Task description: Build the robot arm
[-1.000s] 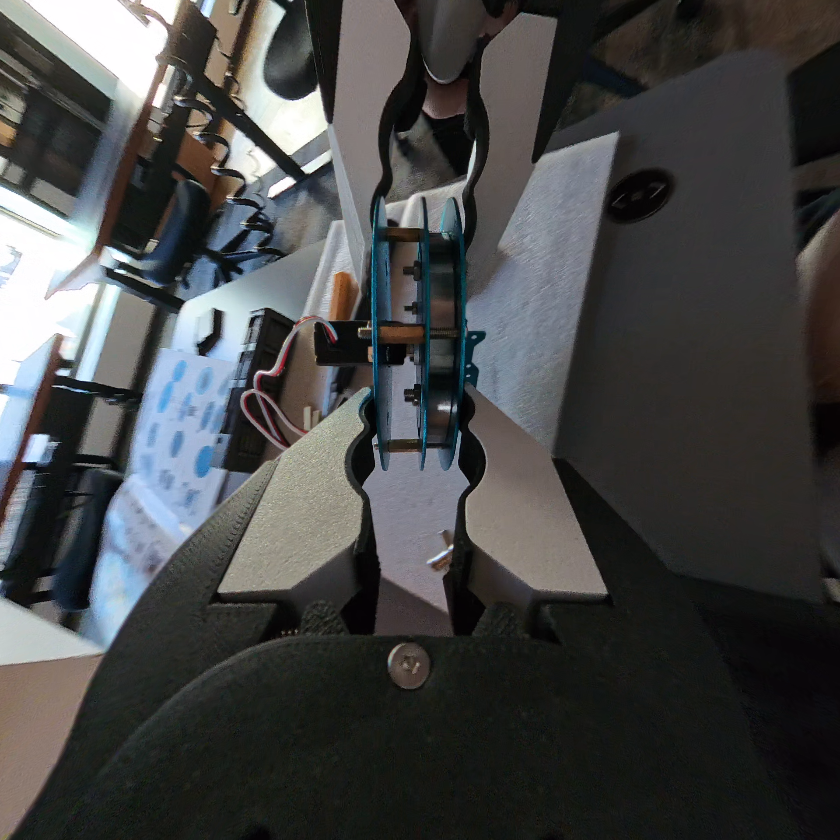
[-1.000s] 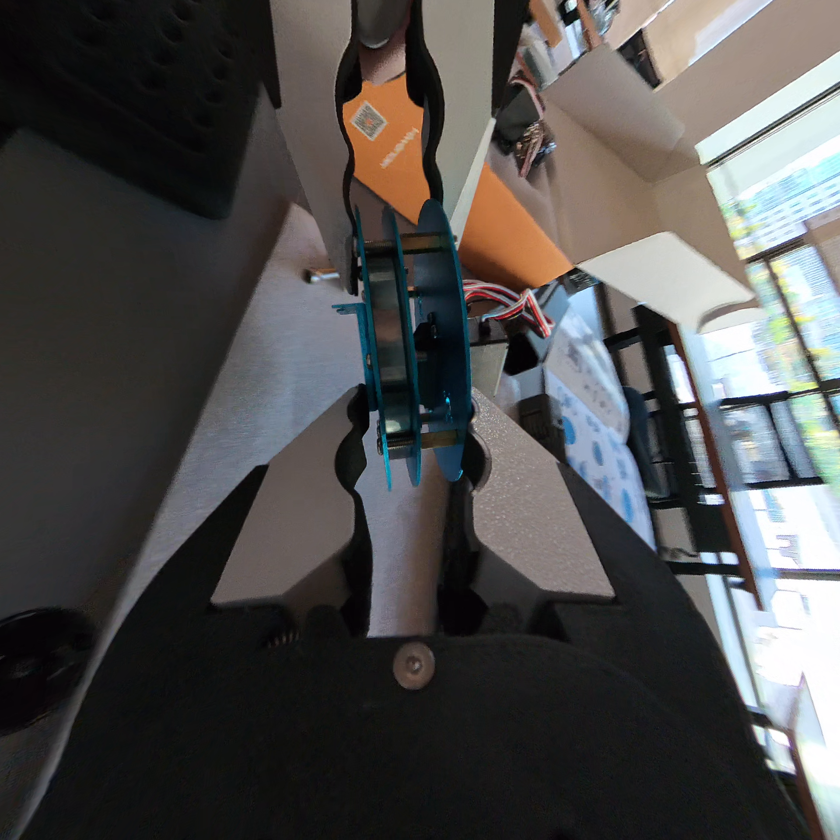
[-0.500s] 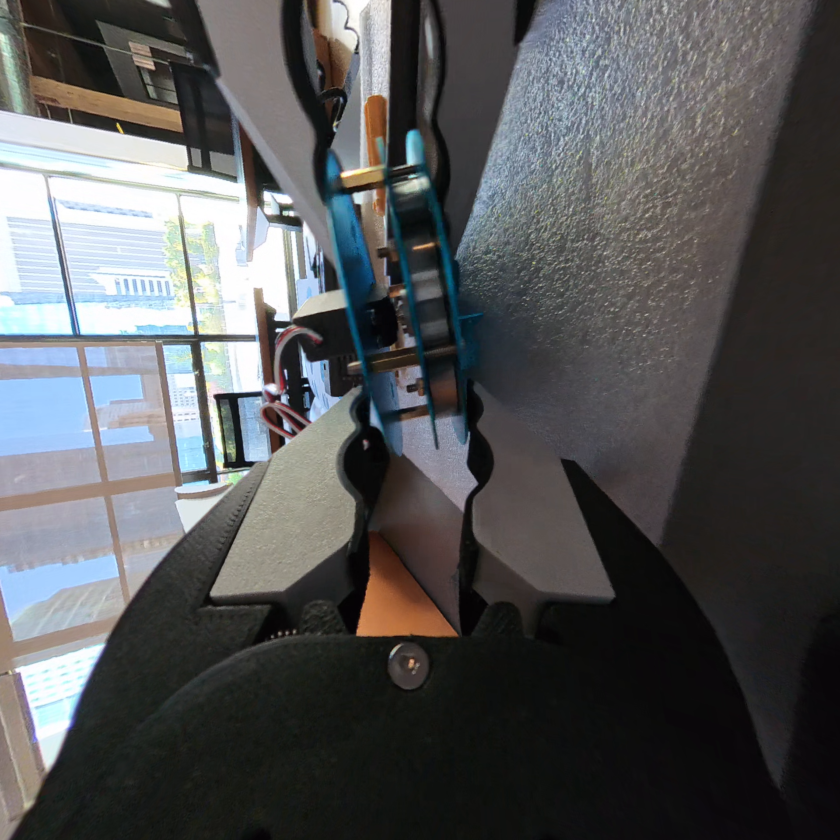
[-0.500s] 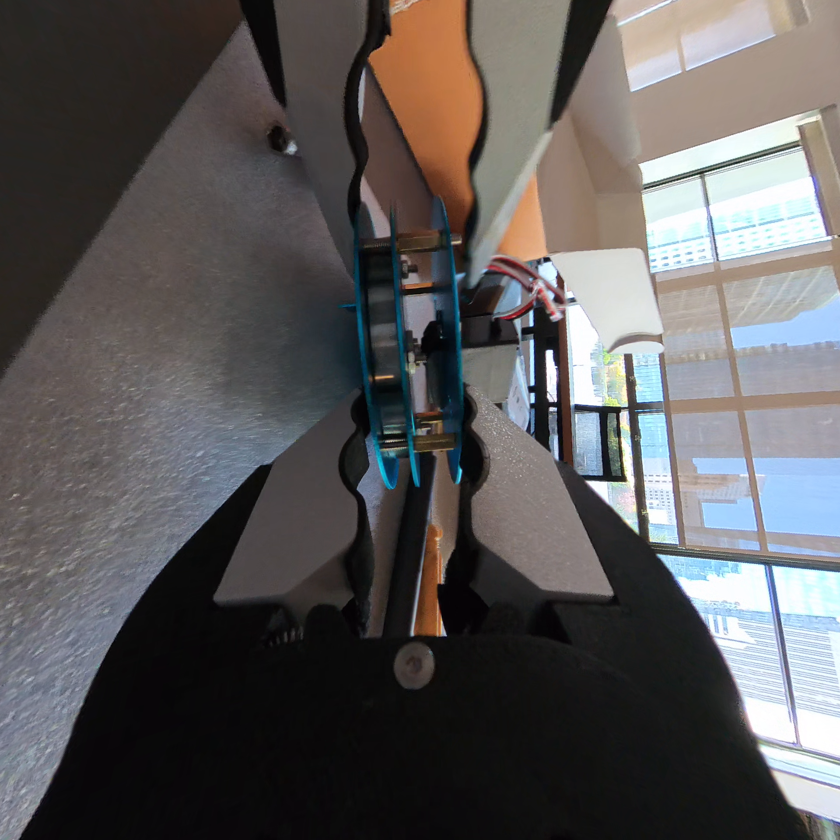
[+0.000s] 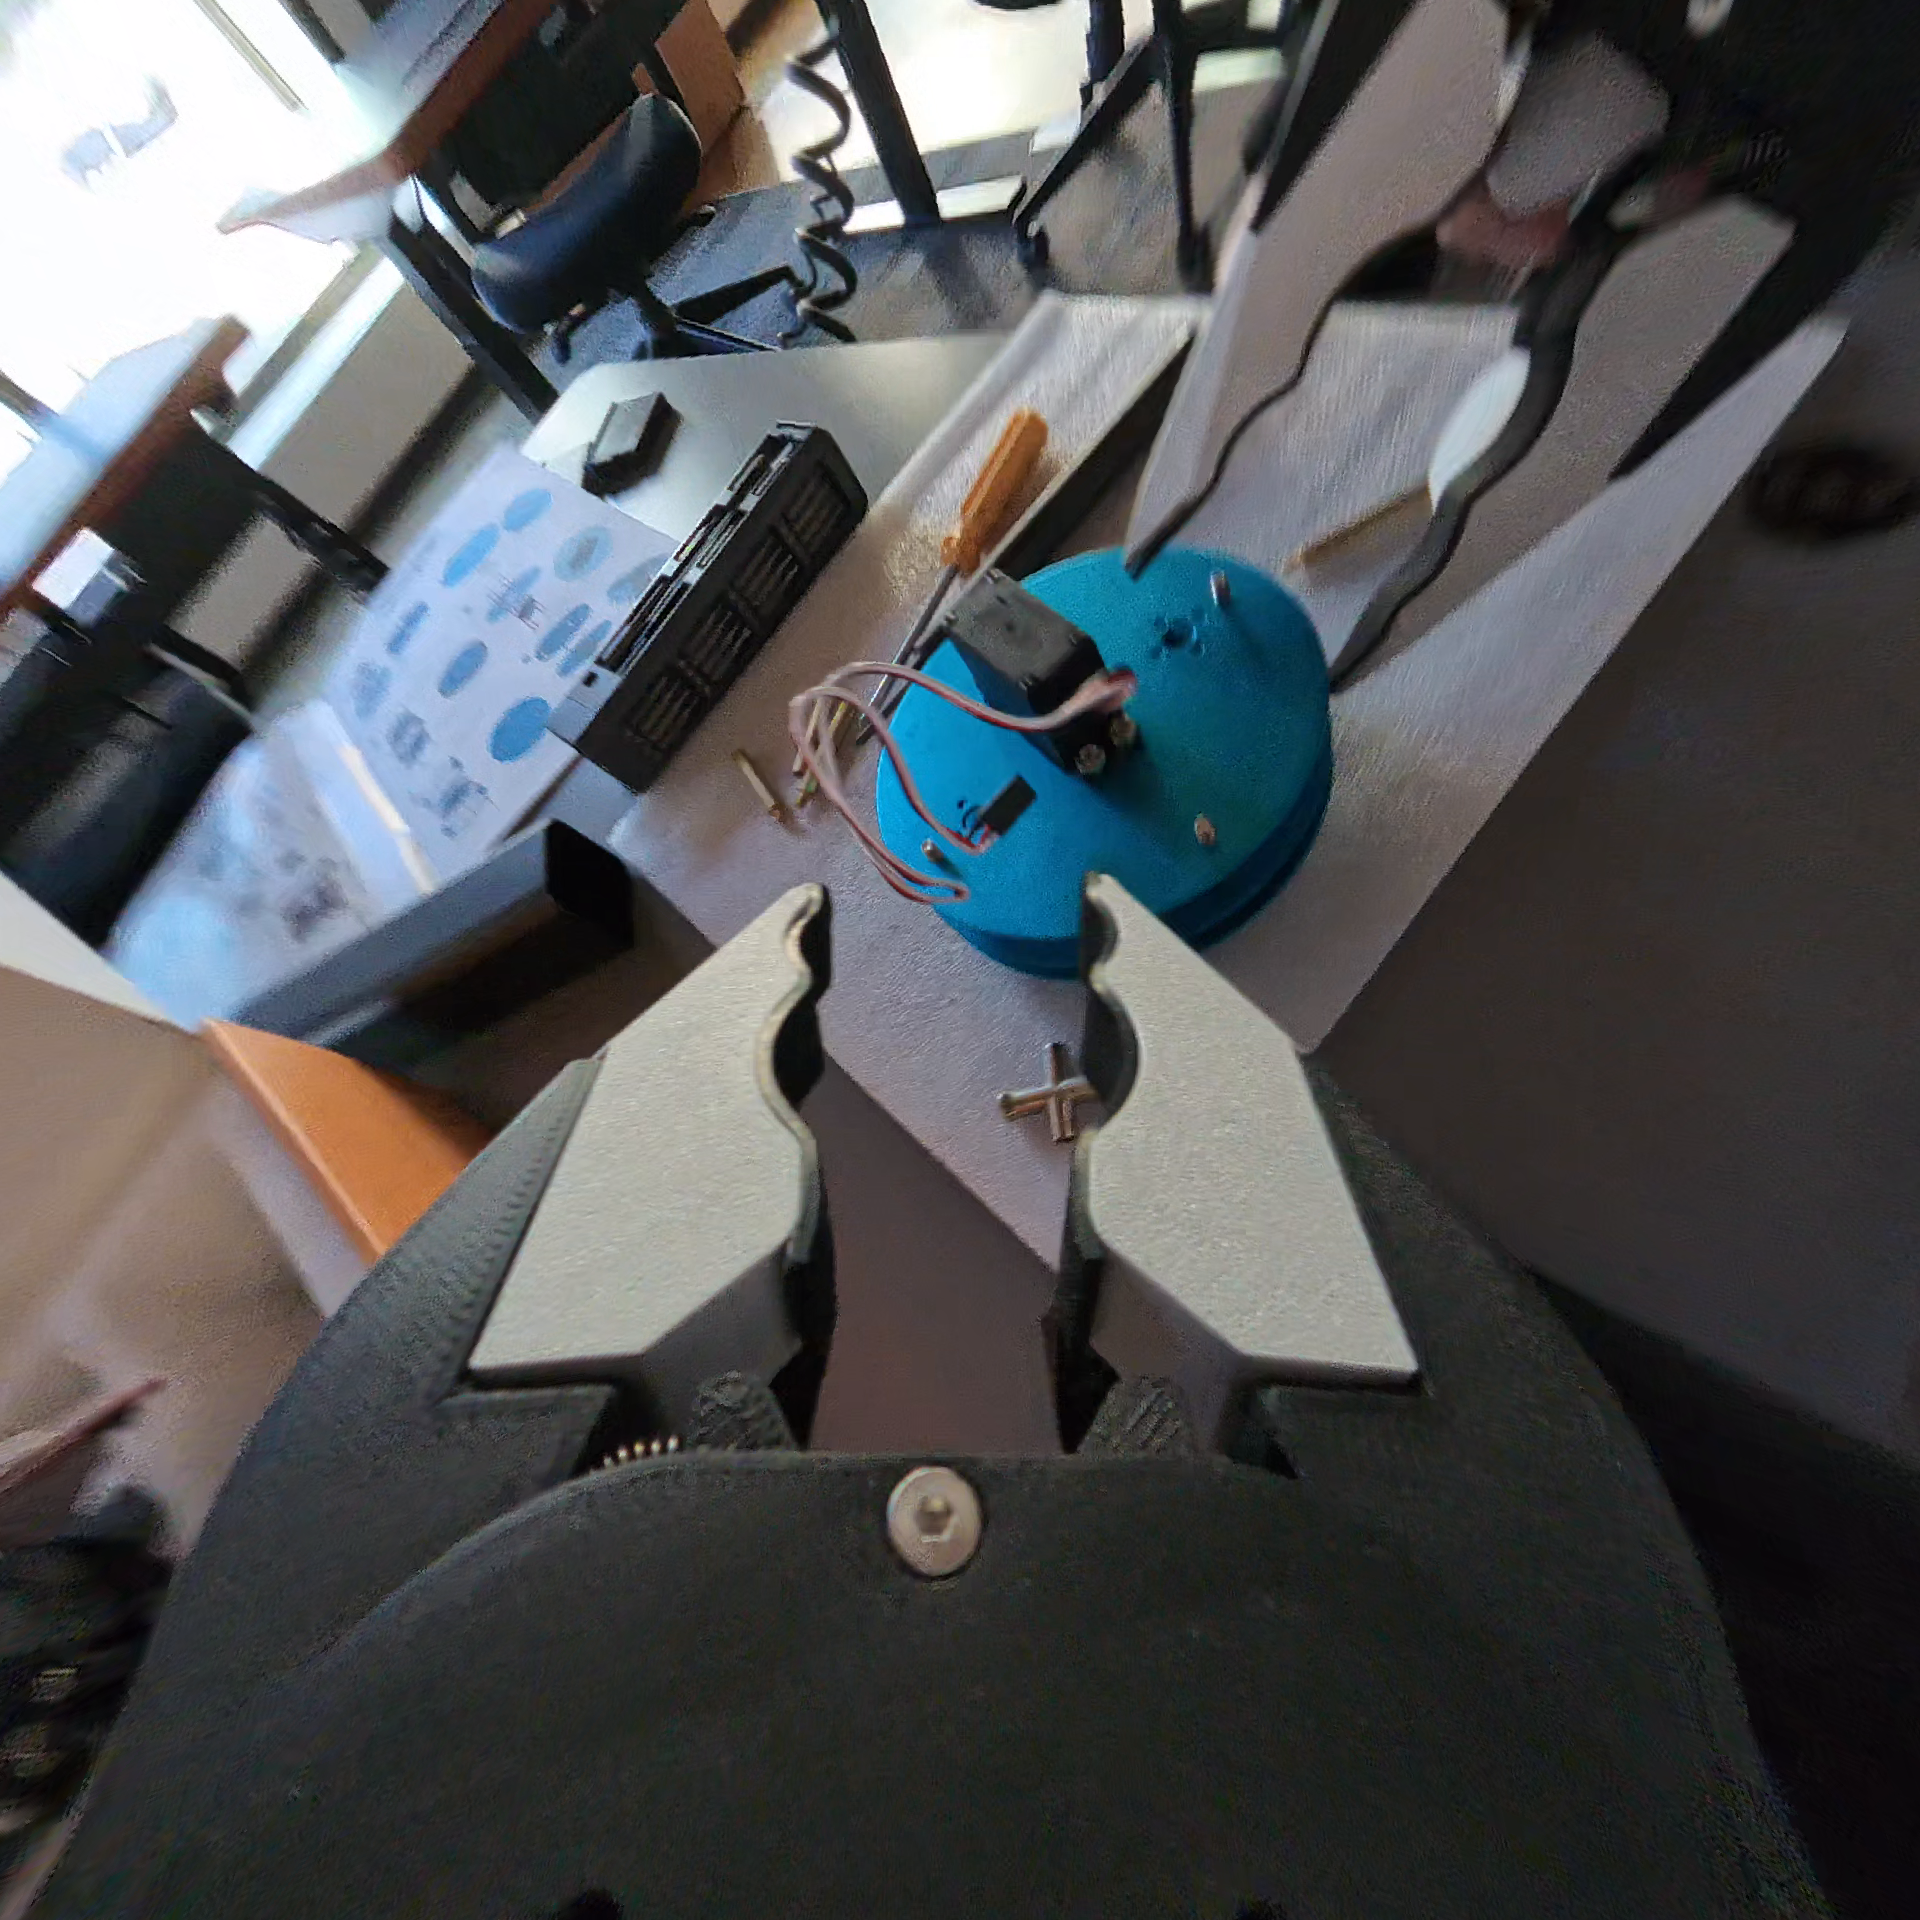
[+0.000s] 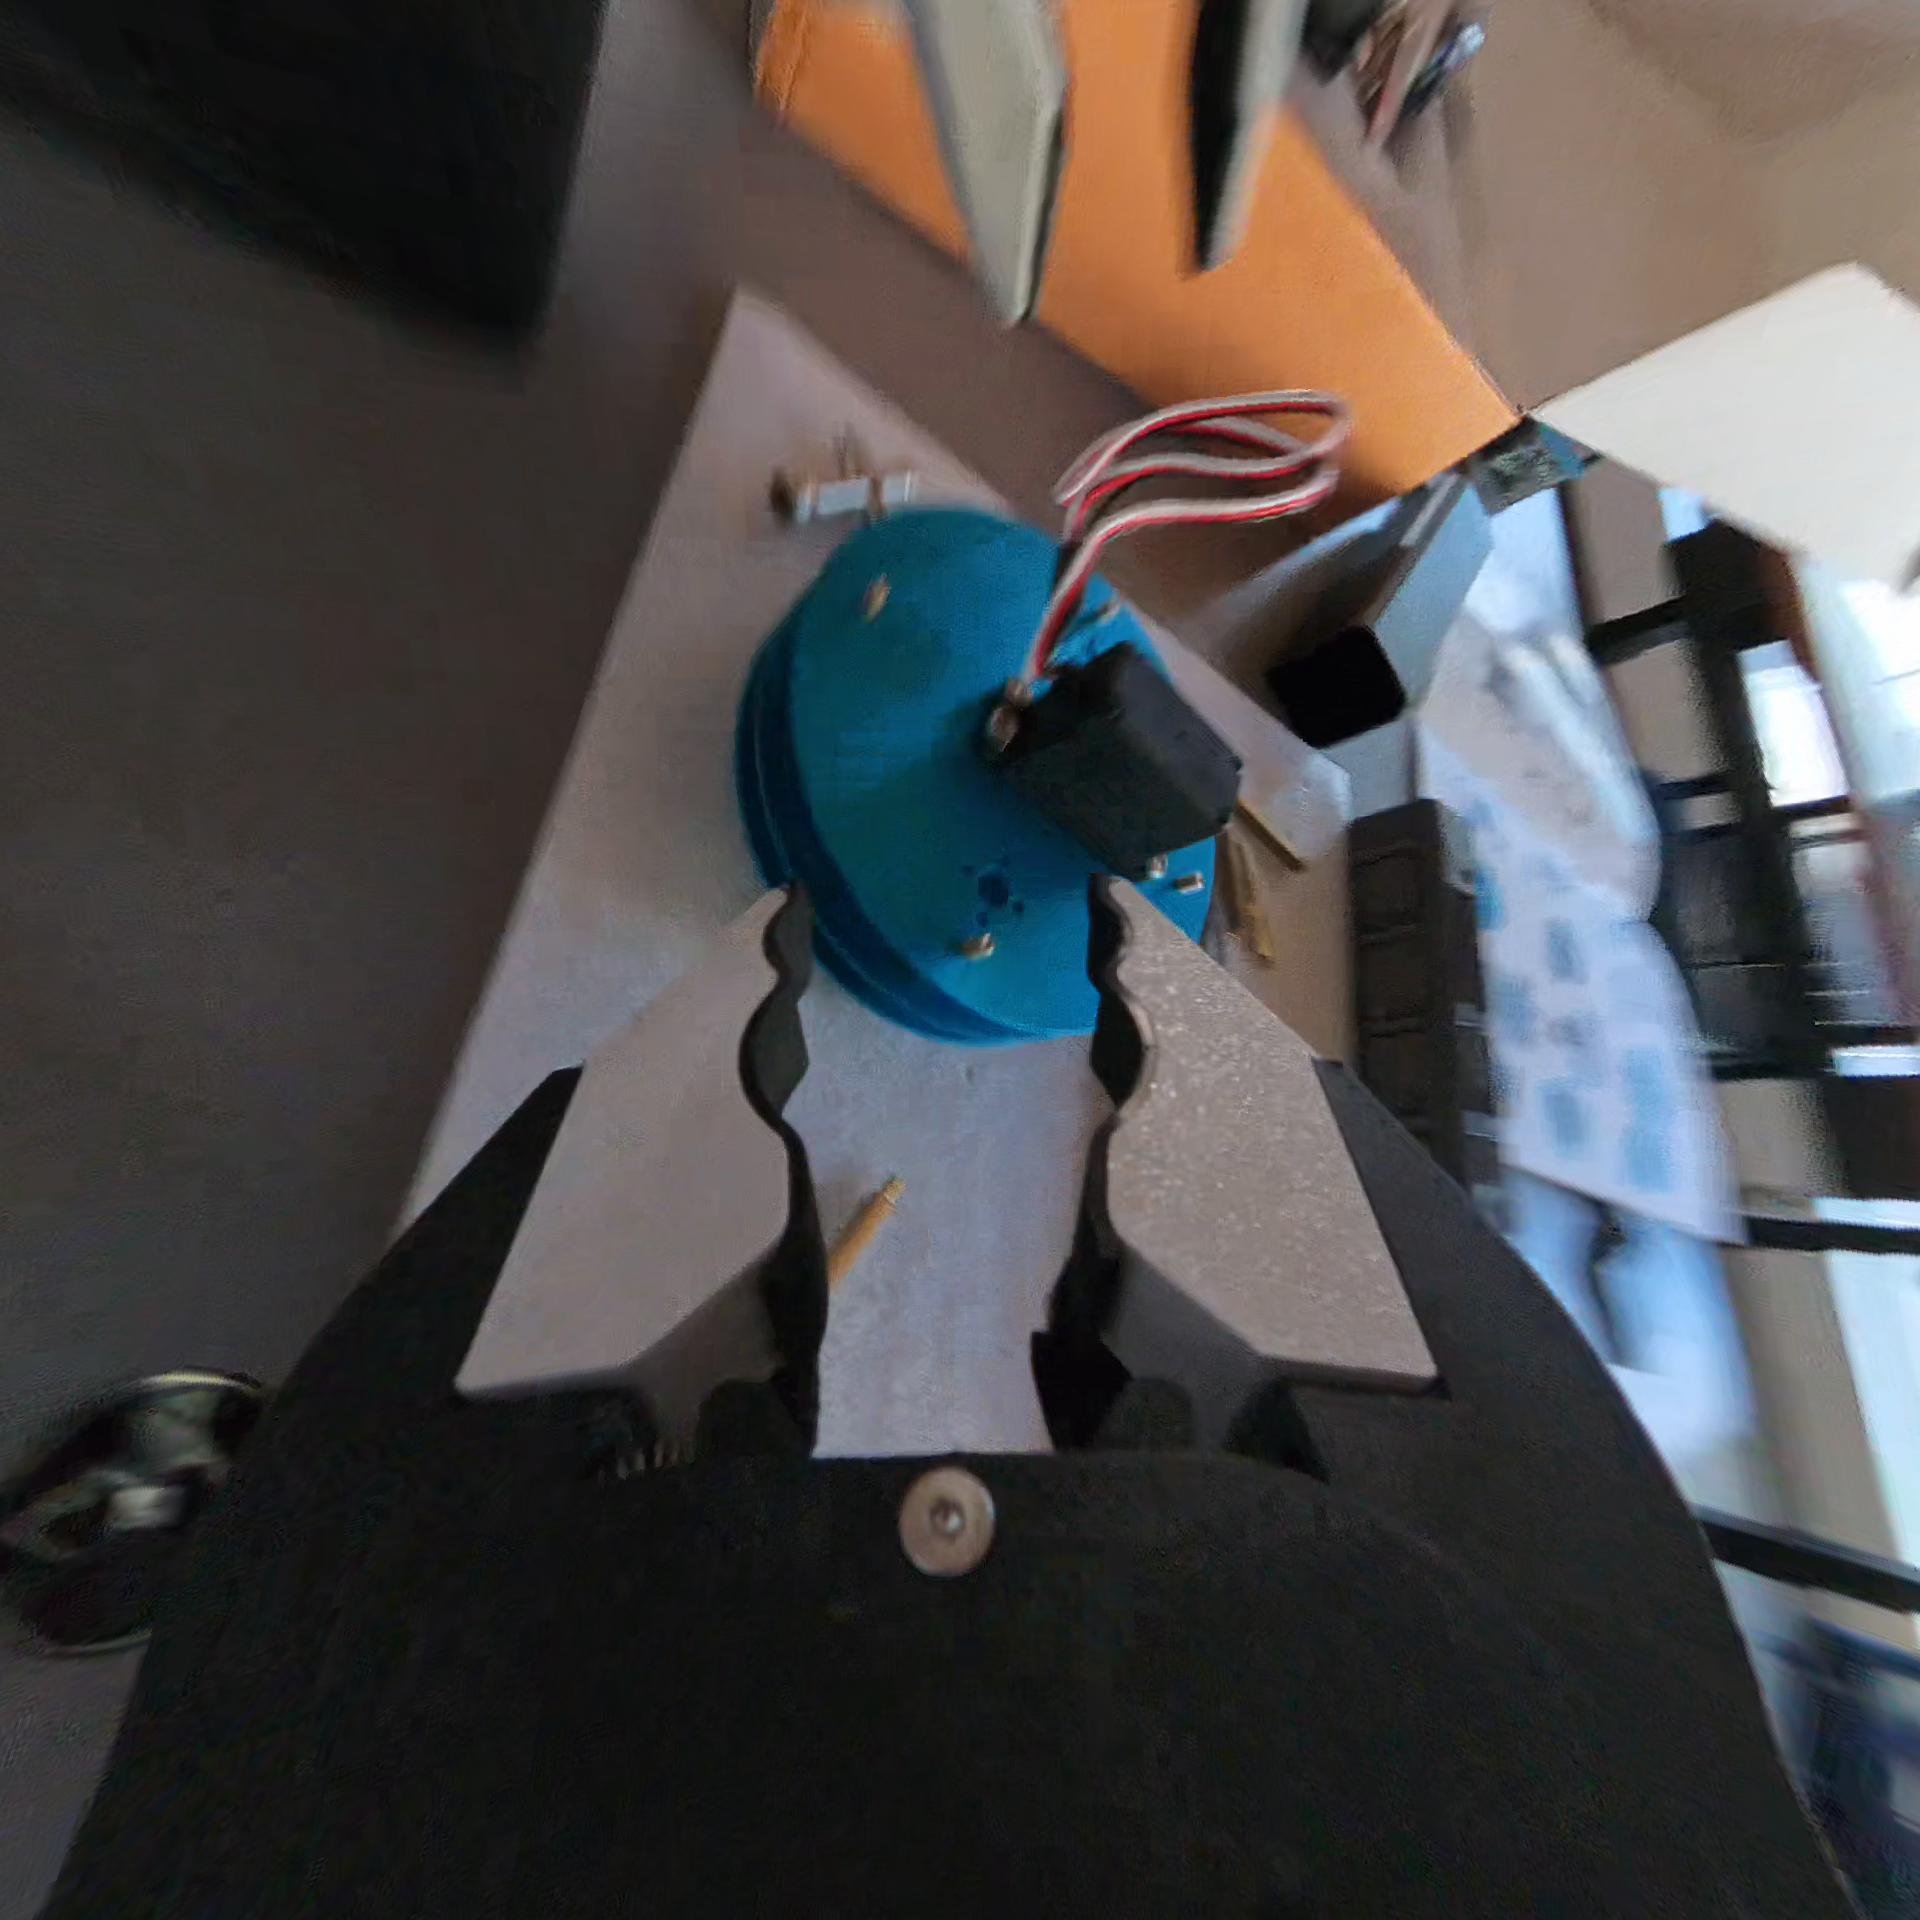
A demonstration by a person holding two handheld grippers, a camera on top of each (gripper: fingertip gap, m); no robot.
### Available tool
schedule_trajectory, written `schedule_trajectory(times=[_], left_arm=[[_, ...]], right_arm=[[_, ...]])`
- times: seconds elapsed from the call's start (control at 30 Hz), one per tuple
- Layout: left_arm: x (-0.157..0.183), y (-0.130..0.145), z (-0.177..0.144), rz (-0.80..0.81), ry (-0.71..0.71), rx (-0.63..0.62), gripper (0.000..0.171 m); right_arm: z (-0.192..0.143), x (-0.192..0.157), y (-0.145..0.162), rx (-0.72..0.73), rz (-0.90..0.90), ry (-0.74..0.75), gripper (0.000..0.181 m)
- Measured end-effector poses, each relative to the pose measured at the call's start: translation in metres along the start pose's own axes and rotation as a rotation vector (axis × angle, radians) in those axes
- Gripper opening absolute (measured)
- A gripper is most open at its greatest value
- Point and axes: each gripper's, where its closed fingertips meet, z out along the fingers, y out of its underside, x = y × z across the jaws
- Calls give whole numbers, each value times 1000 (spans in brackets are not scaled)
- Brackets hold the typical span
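**Both grippers empty, disc flat on the pad**

My left gripper (image 5: 951, 894) has its fingers apart and holds nothing. A small metal cross (image 5: 1047, 1101) lies just beside its right finger, near the pad's (image 5: 935, 1039) near corner. Just beyond the tips, the blue disc (image 5: 1122, 790) lies flat mid-pad, with a black servo (image 5: 1023, 649) and looped wires (image 5: 883, 831) on top.

My right gripper (image 6: 945, 894) is also spread and empty. Its tips are at the disc's opposite rim; I cannot tell if they touch. A brass standoff (image 6: 862, 1231) lies between its fingers.

Past the pad's far edge are a screwdriver (image 5: 997, 488) and a black case (image 5: 727, 644).
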Motion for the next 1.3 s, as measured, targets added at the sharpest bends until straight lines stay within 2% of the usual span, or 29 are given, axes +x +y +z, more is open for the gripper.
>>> schedule_trajectory(times=[0.03, 0.1, 0.13, 0.2, 0.23, 0.33, 0.47, 0.53, 0.6, 0.7, 0.9, 1.07, 1.23, 1.3], left_arm=[[0, -4, -1, -102, 54, 22, 36], [3, -10, 2, -287, 160, 71, 28], [5, -12, 6, -351, 199, 89, 22], [8, -12, 14, -403, 229, 107, 10], [9, -11, 17, -404, 226, 106, 2], [15, -3, 27, -369, 198, 45, 1], [23, 11, 41, -307, 168, -37, 3], [26, 15, 44, -297, 162, -51, 3], [25, 15, 45, -309, 157, -41, 2], [24, 15, 45, -331, 165, -36, 0], [24, 16, 45, -337, 165, -29, 1], [23, 16, 45, -316, 163, -23, 1], [22, 17, 46, -316, 157, -20, 0], [23, 17, 45, -318, 161, -16, 0]], right_arm=[[-6, 5, -12, 92, 152, -52, 47], [-14, 30, -27, 252, 461, -94, 35], [-15, 38, -28, 297, 561, -122, 23], [-9, 51, -21, 312, 651, -121, 0], [-3, 51, -16, 286, 661, -127, 0], [13, 40, -1, 169, 667, -169, 0], [19, 24, 11, 85, 710, -255, 0], [14, 36, 4, 136, 722, -231, 0], [6, 55, -16, 258, 754, -202, 0], [3, 65, -38, 398, 785, -236, 0], [25, 50, -27, 324, 767, -258, 0], [27, 48, -25, 298, 724, -242, 2], [26, 48, -27, 315, 732, -251, 1], [20, 50, -36, 366, 731, -256, 0]])
